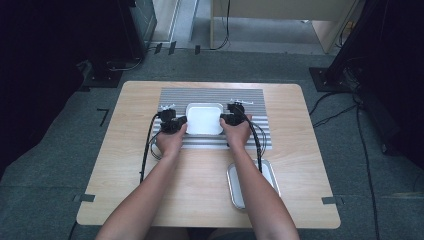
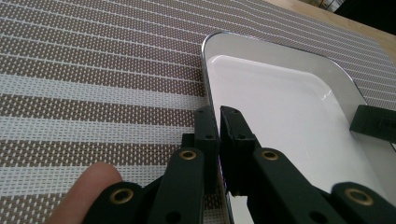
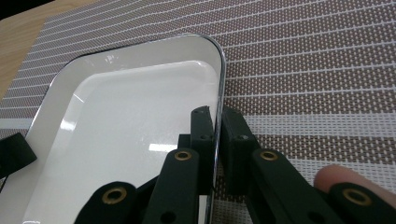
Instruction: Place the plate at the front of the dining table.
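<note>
A white rectangular tray (image 1: 204, 111) rests on a striped placemat (image 1: 250, 97) in the middle of the table. My left gripper (image 1: 184, 120) is shut on the tray's left rim (image 2: 206, 74); its jaws (image 2: 219, 114) straddle the edge. At the opposite side my right gripper (image 1: 223, 118) is shut on the right rim (image 3: 221, 70), one jaw inside the tray and one outside (image 3: 217, 116). The tray (image 2: 280, 102) holds nothing. In each gripper view the tip of the other gripper shows at the tray's far rim.
A second, metal tray (image 1: 270, 172) lies near the front right of the wooden table (image 1: 130, 165), partly under the right forearm. Cables trail from both grippers over the mat's front edge. Dark equipment and cables stand on the floor around the table.
</note>
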`<control>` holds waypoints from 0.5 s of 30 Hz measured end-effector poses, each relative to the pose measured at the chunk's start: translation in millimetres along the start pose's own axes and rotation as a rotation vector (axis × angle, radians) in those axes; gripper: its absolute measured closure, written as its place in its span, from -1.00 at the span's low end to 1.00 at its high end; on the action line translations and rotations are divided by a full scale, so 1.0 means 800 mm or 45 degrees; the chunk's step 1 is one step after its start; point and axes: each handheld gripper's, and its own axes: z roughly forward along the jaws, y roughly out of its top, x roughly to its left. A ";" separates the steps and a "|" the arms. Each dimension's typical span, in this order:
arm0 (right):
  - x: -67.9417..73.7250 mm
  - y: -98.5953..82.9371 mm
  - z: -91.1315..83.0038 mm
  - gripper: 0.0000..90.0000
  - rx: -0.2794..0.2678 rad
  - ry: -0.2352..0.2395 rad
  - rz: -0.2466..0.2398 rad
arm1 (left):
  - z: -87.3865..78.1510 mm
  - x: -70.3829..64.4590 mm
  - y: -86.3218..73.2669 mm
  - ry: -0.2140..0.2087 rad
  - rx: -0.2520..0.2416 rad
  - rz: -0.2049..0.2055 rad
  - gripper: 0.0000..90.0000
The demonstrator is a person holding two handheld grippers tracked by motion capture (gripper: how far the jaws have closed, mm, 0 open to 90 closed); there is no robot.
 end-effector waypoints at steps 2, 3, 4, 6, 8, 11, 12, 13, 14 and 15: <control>0.000 0.000 0.000 0.75 -0.004 0.010 -0.008 | -0.001 0.002 0.000 0.000 0.011 -0.005 0.77; 0.000 0.000 0.000 0.75 -0.004 0.010 -0.008 | -0.001 0.002 0.000 0.000 0.011 -0.005 0.68; 0.000 0.000 -0.001 0.66 -0.007 0.029 0.001 | -0.001 0.003 0.001 -0.011 0.019 -0.014 0.68; -0.004 0.002 -0.005 0.47 -0.022 0.054 -0.002 | -0.005 0.008 0.000 -0.026 0.037 -0.032 0.38; -0.006 0.003 -0.012 0.42 -0.033 0.069 0.006 | -0.011 0.010 -0.003 -0.031 0.022 -0.023 0.31; -0.010 -0.001 -0.023 0.46 -0.041 0.044 0.009 | -0.018 0.011 -0.006 -0.049 0.024 -0.025 0.30; -0.011 -0.002 -0.027 0.47 -0.029 0.053 0.025 | -0.021 0.011 -0.007 -0.057 0.029 -0.027 0.30; -0.012 -0.005 -0.030 0.49 -0.016 0.063 0.034 | -0.021 0.011 -0.007 -0.057 0.029 -0.027 0.30; -0.011 -0.007 -0.034 0.52 -0.001 0.068 0.049 | -0.029 0.012 -0.009 -0.066 0.035 -0.053 0.30; -0.011 -0.007 -0.034 0.52 -0.001 0.068 0.049 | -0.029 0.012 -0.009 -0.066 0.035 -0.053 0.30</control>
